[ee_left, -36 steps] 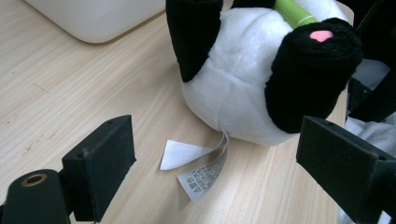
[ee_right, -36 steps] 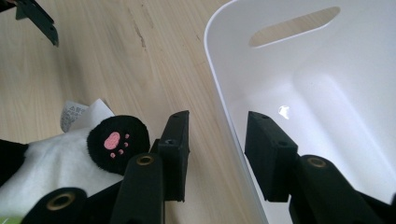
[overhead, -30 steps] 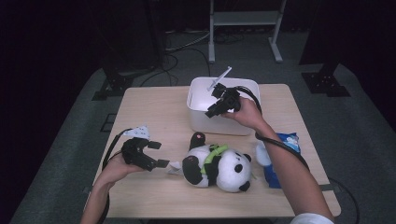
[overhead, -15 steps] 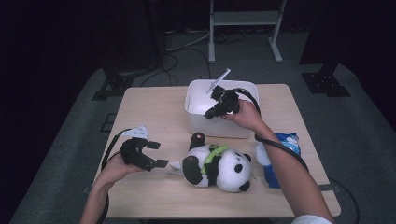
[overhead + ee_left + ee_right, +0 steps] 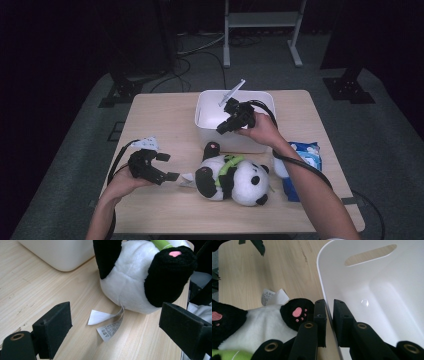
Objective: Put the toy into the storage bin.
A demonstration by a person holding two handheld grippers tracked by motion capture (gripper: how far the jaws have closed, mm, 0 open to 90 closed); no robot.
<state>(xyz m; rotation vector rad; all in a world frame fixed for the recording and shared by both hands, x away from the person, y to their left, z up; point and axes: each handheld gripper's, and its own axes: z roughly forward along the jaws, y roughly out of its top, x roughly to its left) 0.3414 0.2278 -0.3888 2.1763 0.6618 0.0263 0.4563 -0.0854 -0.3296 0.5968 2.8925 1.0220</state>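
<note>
Since the earlier frame the right gripper [image 5: 224,127] has been closing its jaws; they now pinch the near wall of the white bin [image 5: 260,100], one jaw inside and one outside. The bin sits at the table's [image 5: 165,115] far middle. The left gripper [image 5: 167,167] rests with jaws spread, touching nothing, the panda [image 5: 240,177] just beside it.

the white bin [image 5: 372,290] looks like smooth, slightly glossy plastic. beside the bin, the panda [image 5: 235,175] is soft matt plush with a thin paper-like tag [image 5: 110,325]. under the bin, the table [image 5: 37,287] is pale matt wood grain. the right gripper [image 5: 329,312] shows matt black pads.
</note>
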